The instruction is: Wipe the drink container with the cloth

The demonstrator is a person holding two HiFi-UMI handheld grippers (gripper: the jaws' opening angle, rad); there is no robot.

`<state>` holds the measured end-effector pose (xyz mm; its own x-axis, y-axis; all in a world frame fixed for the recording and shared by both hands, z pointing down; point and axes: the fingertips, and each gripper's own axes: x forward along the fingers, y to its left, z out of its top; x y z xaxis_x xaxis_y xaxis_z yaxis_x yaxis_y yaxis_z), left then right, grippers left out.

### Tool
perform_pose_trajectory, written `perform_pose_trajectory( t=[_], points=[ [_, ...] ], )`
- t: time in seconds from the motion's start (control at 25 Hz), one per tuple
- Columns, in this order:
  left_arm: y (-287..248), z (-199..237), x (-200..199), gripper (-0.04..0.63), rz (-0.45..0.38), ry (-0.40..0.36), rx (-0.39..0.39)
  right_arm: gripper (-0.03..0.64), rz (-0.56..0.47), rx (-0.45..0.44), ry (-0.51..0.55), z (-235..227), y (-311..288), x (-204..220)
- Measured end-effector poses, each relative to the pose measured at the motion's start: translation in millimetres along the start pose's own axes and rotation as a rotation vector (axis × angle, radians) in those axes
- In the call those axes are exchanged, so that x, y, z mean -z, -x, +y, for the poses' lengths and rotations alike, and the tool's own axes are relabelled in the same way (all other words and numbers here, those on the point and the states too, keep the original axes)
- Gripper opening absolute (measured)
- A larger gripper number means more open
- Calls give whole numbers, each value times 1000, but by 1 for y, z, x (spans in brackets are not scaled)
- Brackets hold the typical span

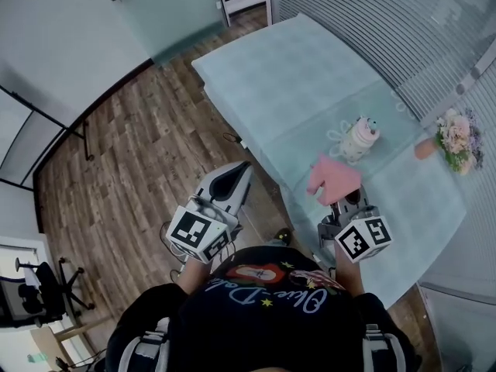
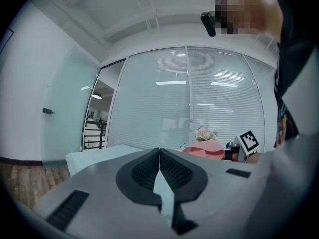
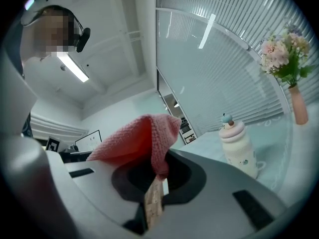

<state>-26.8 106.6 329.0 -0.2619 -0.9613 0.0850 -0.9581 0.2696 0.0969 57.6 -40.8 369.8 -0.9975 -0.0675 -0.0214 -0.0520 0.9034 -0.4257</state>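
Person's dark printed shirt [image 1: 263, 308] is filling the bottom of the head view, nearest the lens. Both grippers are reaching out just past it.

Left gripper [image 1: 236, 175] is hovering over the wooden floor [image 1: 132, 138], off the near edge of the table [image 1: 310, 76]. Its marker cube [image 1: 198, 233] is sitting close to the person's chest. In the left gripper view the jaws of this gripper [image 2: 159, 151] are meeting at the tips, with nothing between them. It is pointing level across the room toward a blinded glass wall [image 2: 199, 98].

Right gripper [image 1: 346, 202] is hanging over the table's near edge, with its marker cube [image 1: 363, 239] facing up. Its jaws are pinching the pink cloth [image 1: 335, 178]. In the right gripper view the knitted cloth [image 3: 134, 141] is bunching up above the jaw tips [image 3: 158, 176] and flopping to the left over the gripper body.

Drink container [image 1: 359, 138] is standing upright on the pale teal table cover, just beyond the cloth. It is a cream bottle with a small figure on its lid and a looped handle. In the right gripper view the container [image 3: 238, 143] is showing to the right of the cloth, clearly apart from it.

Flowers [image 1: 457, 139] in a slim pink vase [image 3: 298, 106] are standing farther right on the table, near the blinds.
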Motion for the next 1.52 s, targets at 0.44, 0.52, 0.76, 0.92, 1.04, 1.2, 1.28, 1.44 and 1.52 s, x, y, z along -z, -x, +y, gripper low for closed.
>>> perform_pose_trajectory(
  t=[0.44, 0.52, 0.76, 0.92, 1.04, 1.2, 1.28, 1.44, 1.52],
  points=[
    [-40, 6, 6, 3, 12, -12, 71, 11, -4, 42, -14, -21, -14, 1],
    [-49, 1, 8, 3, 20, -18, 105, 11, -11, 67, -22, -26, -10, 4],
    [-84, -16, 4, 3, 16, -23, 232, 11, -36, 136, -32, -39, 3, -1],
    [-114, -26, 1, 3, 15, -23, 331, 10, -47, 193, -38, -49, 6, -4],
    [-142, -28, -4, 3, 10, -26, 418, 11, -79, 251, -46, -58, 2, -7],
    [-175, -24, -12, 3, 16, -51, 531, 10, -132, 331, -60, -68, -12, -12],
    [-191, -20, -14, 3, 25, -66, 586, 11, -155, 383, -69, -75, -20, -14],
    [-221, -8, -11, 3, 52, -68, 690, 9, -213, 496, -92, -87, -35, -17],
    [-235, -1, -12, 3, 54, -66, 733, 10, -236, 545, -95, -91, -43, -17]
  ],
)
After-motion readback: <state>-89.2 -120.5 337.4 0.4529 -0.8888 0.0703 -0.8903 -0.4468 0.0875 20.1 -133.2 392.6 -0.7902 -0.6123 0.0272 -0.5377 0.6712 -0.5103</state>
